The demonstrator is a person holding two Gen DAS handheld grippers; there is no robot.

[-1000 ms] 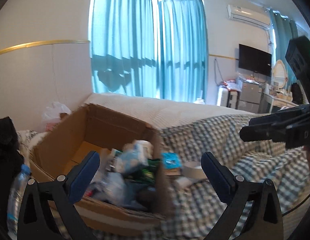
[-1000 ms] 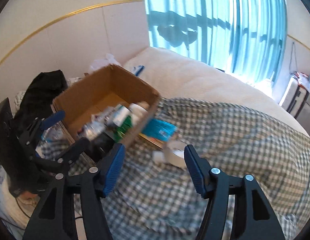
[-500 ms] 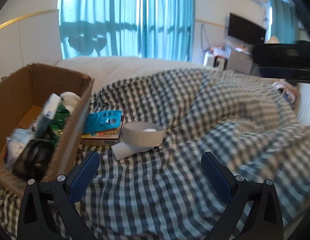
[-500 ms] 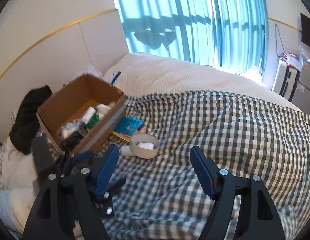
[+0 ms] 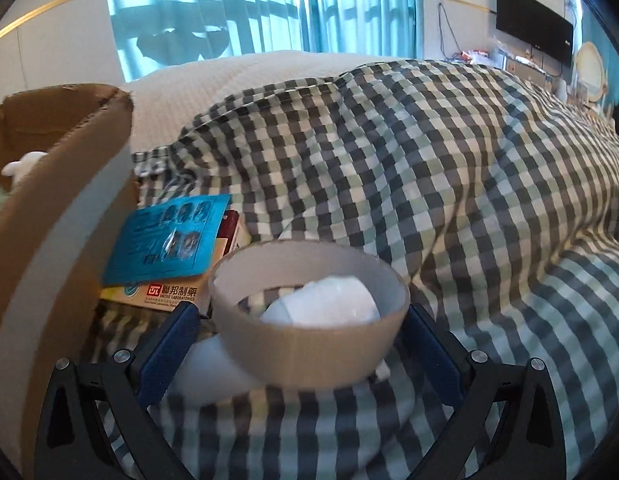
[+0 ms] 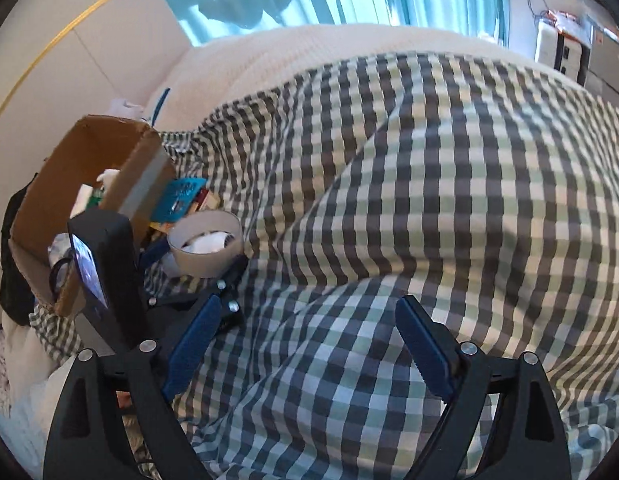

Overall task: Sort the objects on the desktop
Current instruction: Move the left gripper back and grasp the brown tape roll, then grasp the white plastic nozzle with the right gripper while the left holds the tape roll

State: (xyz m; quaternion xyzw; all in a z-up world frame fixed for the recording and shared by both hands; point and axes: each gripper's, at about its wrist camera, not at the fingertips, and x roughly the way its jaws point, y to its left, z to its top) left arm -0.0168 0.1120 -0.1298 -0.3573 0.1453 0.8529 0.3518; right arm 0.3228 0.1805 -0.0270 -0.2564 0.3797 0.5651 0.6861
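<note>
Tape roll sits between the closing left gripper jaws, apparently ungripped; cardboard box left of it already holds items. Right gripper is opening, empty.

Both tongs are built alike. The left tongs have two matte black arms, each a flat plate with a long triangular cut-out near its base and round silver screw heads along the top edge. Each arm carries a dark blue pad, a narrow rectangular block angled inward. The right tongs show the same black frames, silver screws and blue pads; the pad's edge looks finely ribbed. From the right wrist camera, the left tongs' body is a black box bearing a small lit screen.
</note>
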